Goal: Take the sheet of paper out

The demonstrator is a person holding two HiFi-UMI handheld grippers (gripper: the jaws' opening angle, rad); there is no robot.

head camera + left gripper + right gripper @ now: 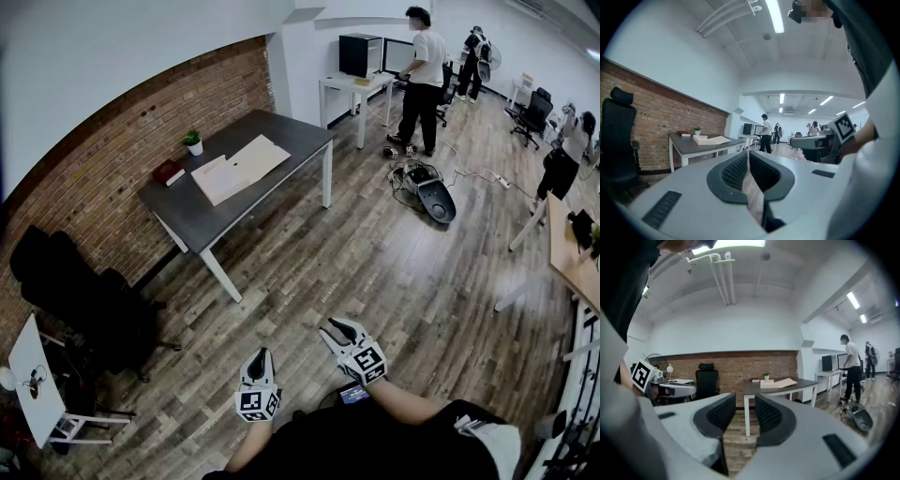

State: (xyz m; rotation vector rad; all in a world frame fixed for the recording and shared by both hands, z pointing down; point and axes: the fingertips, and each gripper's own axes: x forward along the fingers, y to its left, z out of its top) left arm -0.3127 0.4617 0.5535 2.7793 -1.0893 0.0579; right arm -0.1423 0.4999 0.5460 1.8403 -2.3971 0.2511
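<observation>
A flat tan folder with a pale sheet (239, 167) lies on the dark grey table (281, 141) by the brick wall, far ahead of me. It also shows in the left gripper view as the folder (710, 139) and in the right gripper view as the folder (778, 382). Both grippers hover close to my body over the wooden floor, well short of the table. My left gripper (260, 354) (748, 153) has its jaws together with nothing in them. My right gripper (336, 327) (745, 401) stands open and empty, pointing toward the table.
A red book (169, 172) and a small potted plant (193, 142) sit on the table's far side. A black office chair (84, 300) and a white stand (37, 384) are at the left. People (424, 75), a floor device (436, 199) with cables and a wooden desk (572, 253) are further back and right.
</observation>
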